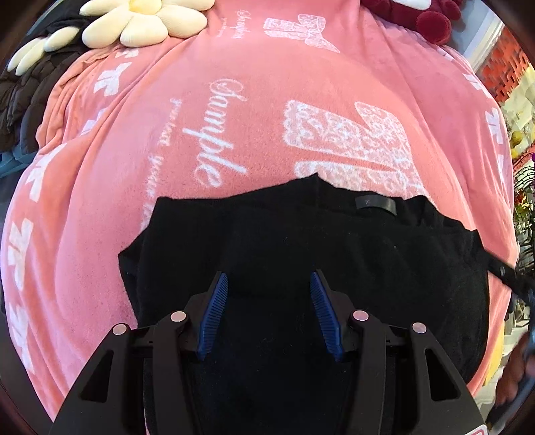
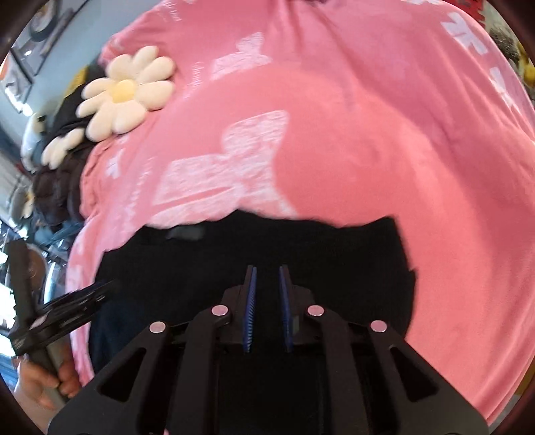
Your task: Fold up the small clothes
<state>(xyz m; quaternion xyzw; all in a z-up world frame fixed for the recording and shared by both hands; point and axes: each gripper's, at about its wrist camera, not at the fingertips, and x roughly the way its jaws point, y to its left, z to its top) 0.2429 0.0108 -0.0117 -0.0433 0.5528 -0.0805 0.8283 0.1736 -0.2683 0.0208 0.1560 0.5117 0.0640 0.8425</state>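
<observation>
Lying spread across the near part of a pink blanket [image 1: 140, 214] that covers what looks like a bed, the black garment [image 1: 334, 254] runs its long axis side to side, its far hem with a small dark label [image 1: 376, 203] facing away from both tools. The left gripper [image 1: 269, 314] hovers directly over the middle of the cloth with its jaws spread wide and nothing between the blue pads, so it is released. The right gripper [image 2: 268, 308] sits over the same garment [image 2: 334, 251] nearer its right-hand edge, jaws drawn close with a narrow gap showing between the pads; whether any fabric is pinched there I cannot tell. Both tools point forward and tilt down toward the cloth, and each is about equally near it. A cream flower cushion [image 1: 147, 20] rests well apart at the blanket's far left corner. My judgement is that the next fold turns on taking a side edge and carrying it across the long axis.
</observation>
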